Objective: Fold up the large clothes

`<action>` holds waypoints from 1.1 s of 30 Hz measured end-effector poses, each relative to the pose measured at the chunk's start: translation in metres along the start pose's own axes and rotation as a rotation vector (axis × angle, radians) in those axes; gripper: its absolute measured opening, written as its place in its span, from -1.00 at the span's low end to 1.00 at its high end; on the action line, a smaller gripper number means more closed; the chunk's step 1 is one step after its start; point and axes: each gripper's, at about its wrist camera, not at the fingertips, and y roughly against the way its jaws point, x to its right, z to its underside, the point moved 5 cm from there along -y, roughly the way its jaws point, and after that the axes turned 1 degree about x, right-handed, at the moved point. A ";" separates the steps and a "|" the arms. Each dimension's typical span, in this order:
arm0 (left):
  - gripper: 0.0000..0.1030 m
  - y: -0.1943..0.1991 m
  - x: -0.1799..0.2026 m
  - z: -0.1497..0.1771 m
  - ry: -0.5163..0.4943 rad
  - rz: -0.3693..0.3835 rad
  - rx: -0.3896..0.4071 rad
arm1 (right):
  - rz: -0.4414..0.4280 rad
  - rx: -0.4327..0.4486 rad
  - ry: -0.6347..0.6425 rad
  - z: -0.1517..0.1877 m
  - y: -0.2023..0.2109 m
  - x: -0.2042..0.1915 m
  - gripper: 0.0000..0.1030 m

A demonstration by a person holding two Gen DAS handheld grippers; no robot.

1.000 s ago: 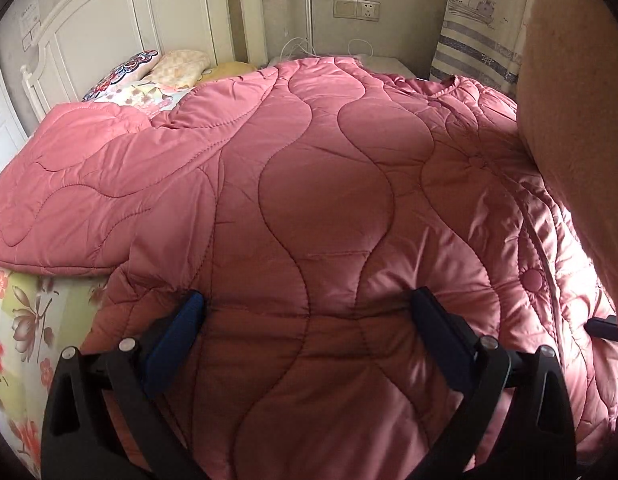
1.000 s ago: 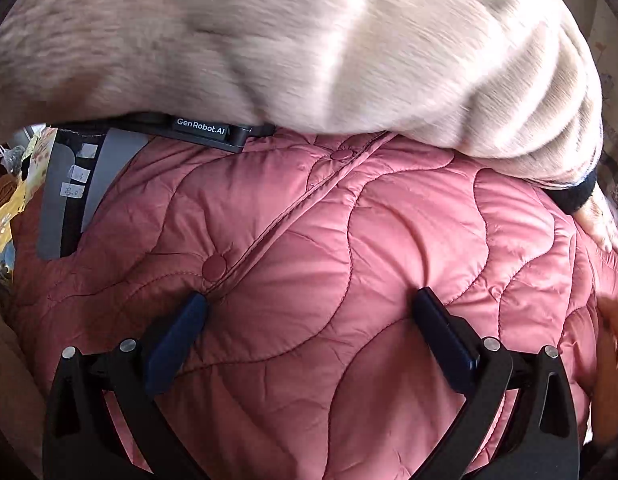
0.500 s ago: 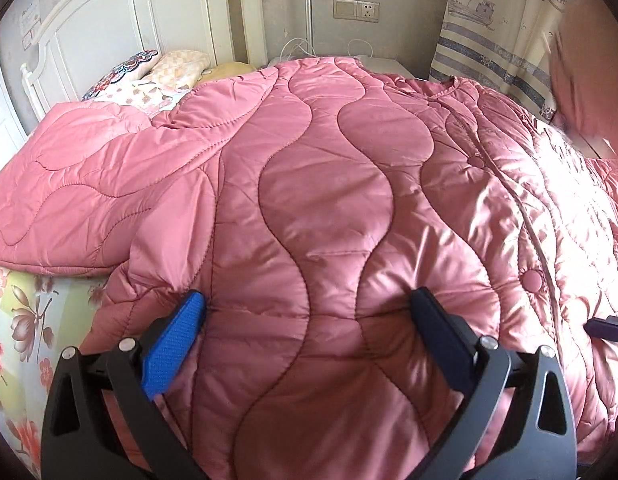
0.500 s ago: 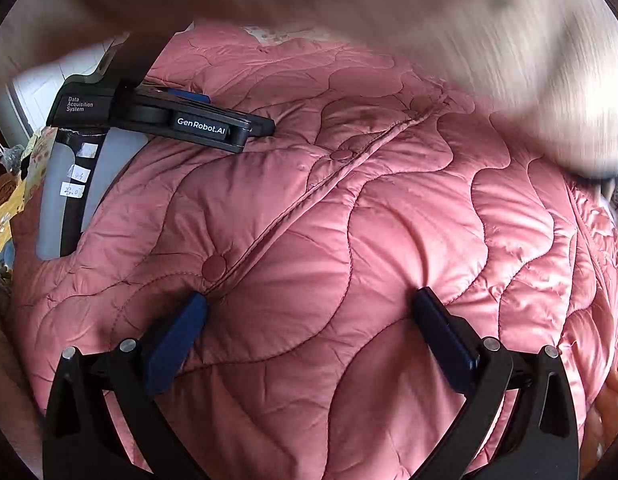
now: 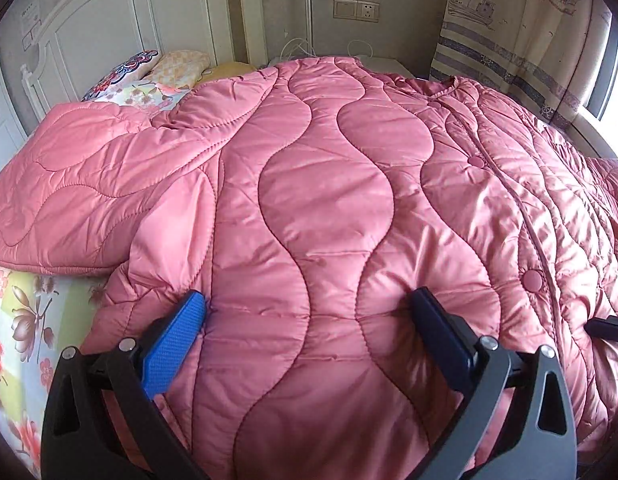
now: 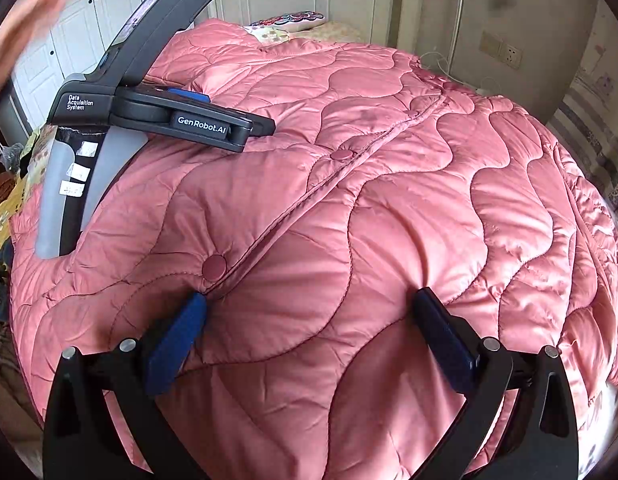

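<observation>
Both grippers, left gripper (image 5: pixel 309 316) and right gripper (image 6: pixel 309 312), spread wide, resting on pink quilted coat (image 5: pixel 329 200). Risk: slick padded fabric slips from a shallow pinch.

White panelled headboard (image 5: pixel 109 36), wall sockets (image 5: pixel 356 9), sunlit nautical curtain (image 5: pixel 521 28).

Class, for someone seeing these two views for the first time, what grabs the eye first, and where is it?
A big pink quilted coat spread across the bed fills both views, its snap-button placket running diagonally. Both tools rest open on it near its lower edge: the left tool and the right tool. A white headboard stands behind.
</observation>
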 end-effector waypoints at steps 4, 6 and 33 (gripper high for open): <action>0.96 0.000 0.000 0.000 0.000 0.000 -0.001 | -0.002 -0.073 -0.101 -0.005 0.008 0.011 0.91; 0.96 0.000 0.000 -0.001 -0.001 -0.001 0.000 | 0.072 -0.010 -0.248 0.002 0.035 0.029 0.91; 0.96 0.001 0.003 0.001 -0.019 0.014 0.002 | 0.482 0.589 -1.474 0.125 0.143 0.344 -0.46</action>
